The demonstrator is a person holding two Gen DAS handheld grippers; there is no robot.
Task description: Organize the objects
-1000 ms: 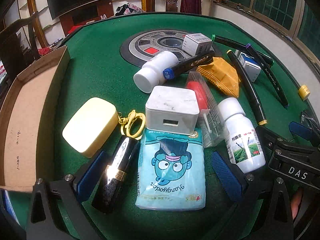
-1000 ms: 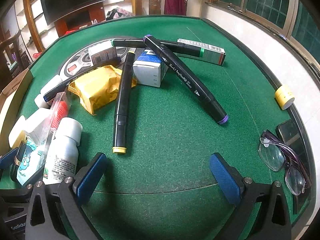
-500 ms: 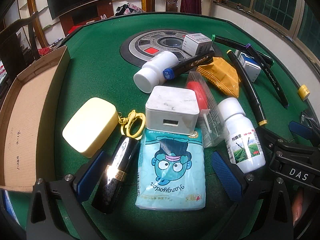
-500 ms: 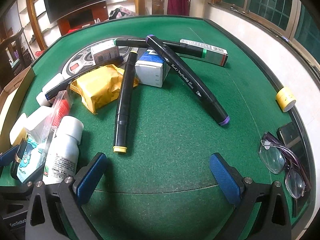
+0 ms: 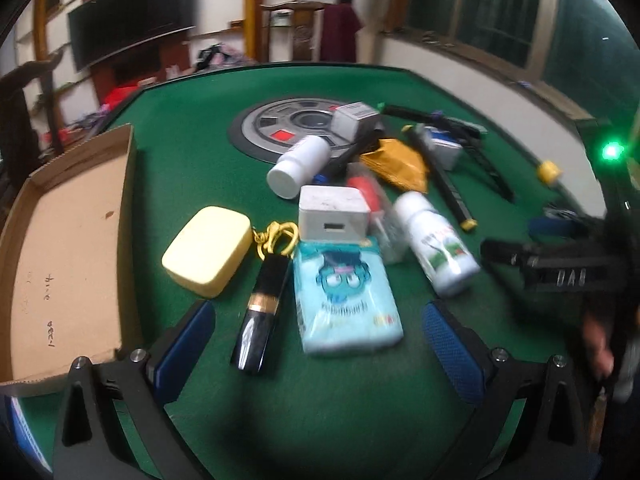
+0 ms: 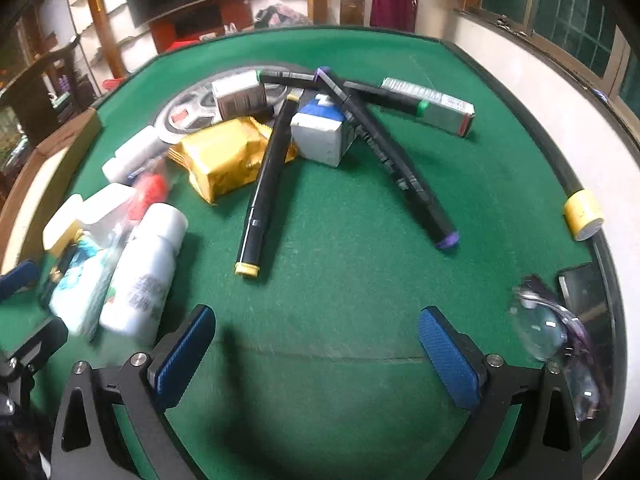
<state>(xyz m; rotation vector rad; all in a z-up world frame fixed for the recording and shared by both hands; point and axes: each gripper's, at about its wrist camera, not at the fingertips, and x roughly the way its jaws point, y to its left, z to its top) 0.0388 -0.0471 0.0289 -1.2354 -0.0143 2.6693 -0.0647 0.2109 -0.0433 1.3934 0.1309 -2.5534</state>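
I count four black markers [image 6: 264,184], two white bottles [image 5: 436,246], three small boxes [image 6: 322,136] ahead of my grippers.

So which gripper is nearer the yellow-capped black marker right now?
Right. The yellow-capped marker lies just ahead of the open right gripper. The left gripper, also open, sits over the blue tissue pack, with the marker far off to its right.
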